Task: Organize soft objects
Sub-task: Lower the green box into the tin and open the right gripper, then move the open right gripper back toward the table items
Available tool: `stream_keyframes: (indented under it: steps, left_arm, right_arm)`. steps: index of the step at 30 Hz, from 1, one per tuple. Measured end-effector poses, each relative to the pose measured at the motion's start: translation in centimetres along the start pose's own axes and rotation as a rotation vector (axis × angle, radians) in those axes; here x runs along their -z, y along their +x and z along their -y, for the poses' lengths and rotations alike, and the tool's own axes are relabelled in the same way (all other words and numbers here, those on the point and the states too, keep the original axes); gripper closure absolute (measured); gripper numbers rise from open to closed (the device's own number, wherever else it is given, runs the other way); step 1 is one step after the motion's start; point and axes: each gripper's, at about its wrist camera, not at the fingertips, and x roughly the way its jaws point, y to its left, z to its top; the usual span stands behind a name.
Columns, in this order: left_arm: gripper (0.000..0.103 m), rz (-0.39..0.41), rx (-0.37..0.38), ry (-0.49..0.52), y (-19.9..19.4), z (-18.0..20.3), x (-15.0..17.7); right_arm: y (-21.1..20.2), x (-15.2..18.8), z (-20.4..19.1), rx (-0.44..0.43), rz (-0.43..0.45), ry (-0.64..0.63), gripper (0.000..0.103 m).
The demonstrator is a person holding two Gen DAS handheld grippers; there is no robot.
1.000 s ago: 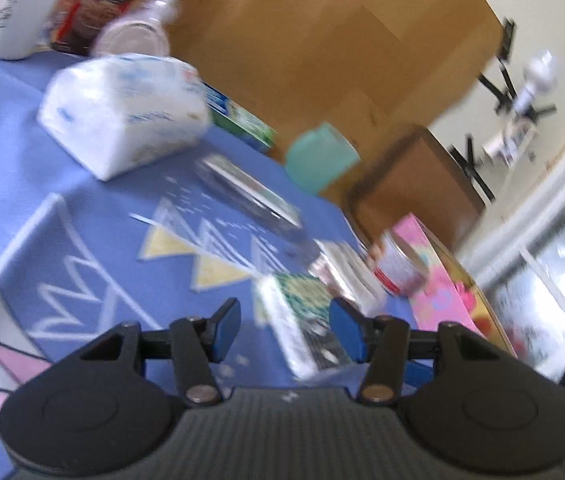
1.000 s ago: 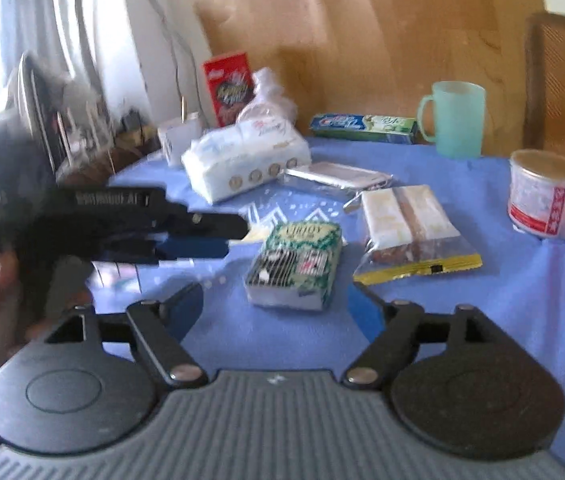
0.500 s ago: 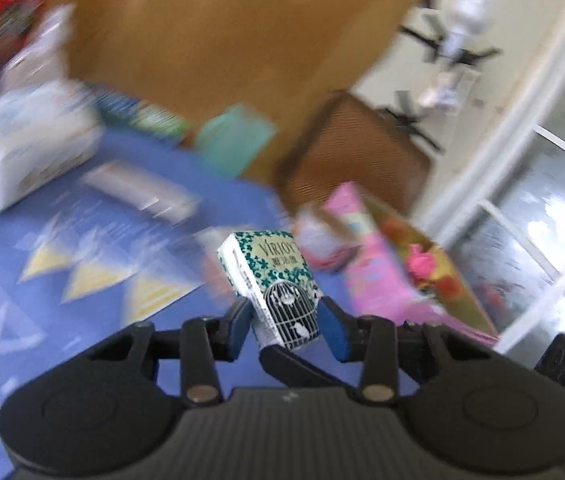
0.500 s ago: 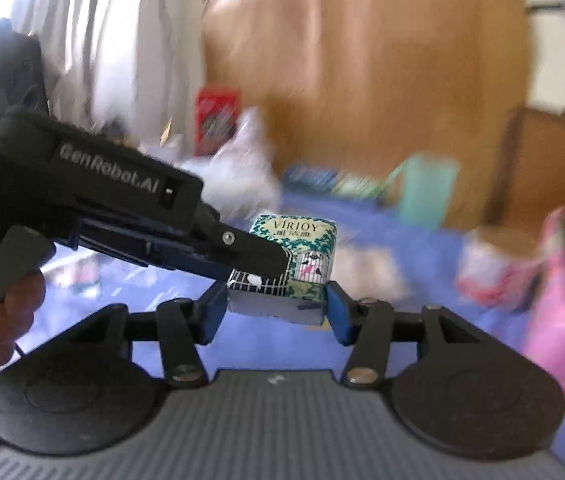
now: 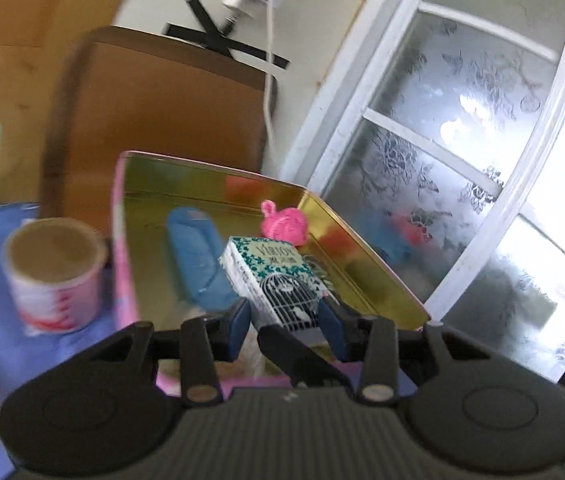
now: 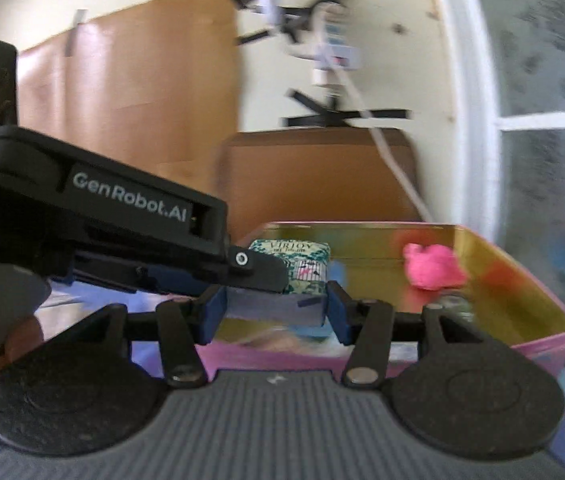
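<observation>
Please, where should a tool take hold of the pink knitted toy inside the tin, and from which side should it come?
Grip the pink toy across its rounded body, coming from above: it lies low by the far wall of the tin, whose walls would probably block a sideways approach. The small knob at its top looks too thin to hold.

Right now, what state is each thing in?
Tissue pack: held in the air over the tin by both tools.
Left tool: shut on the pack.
Right tool: shut on the pack.
Pink tin: open, lidless.
Pink knitted toy: lying inside the tin.
</observation>
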Motion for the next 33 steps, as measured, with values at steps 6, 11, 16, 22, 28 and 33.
stream_keyframes:
  steps: [6,11,16,22,28,33]
  left_arm:
    - [0.060,0.031,-0.022,0.006,0.2,0.5,0.0]
    - [0.058,0.121,-0.054,0.028,-5.3,-1.2,1.0]
    - [0.058,0.179,-0.173,-0.071,-11.8,-6.4,3.7]
    - [0.058,0.218,-0.435,-0.180,-19.0,-13.3,7.6]
    - [0.057,0.274,-0.620,-0.324,-23.7,-18.9,10.5]
    - [0.057,0.344,-0.632,-0.404,-25.3,-21.4,12.4]
  right_arm:
    - [3.3,0.6,3.4,0.199,0.010,-0.047,0.029]
    - [1.6,0.7,4.8,0.185,0.044,0.064,0.029]
    - [-1.7,-0.6,2.3,0.122,0.159,0.059,0.028]
    - [-2.7,-1.4,-2.7,-0.345,0.198,0.067,0.000]
    - [1.4,-1.9,-10.1,-0.560,0.088,0.034,0.000]
    - [8.0,-2.7,-19.2,-0.639,-0.092,-0.321,0.000]
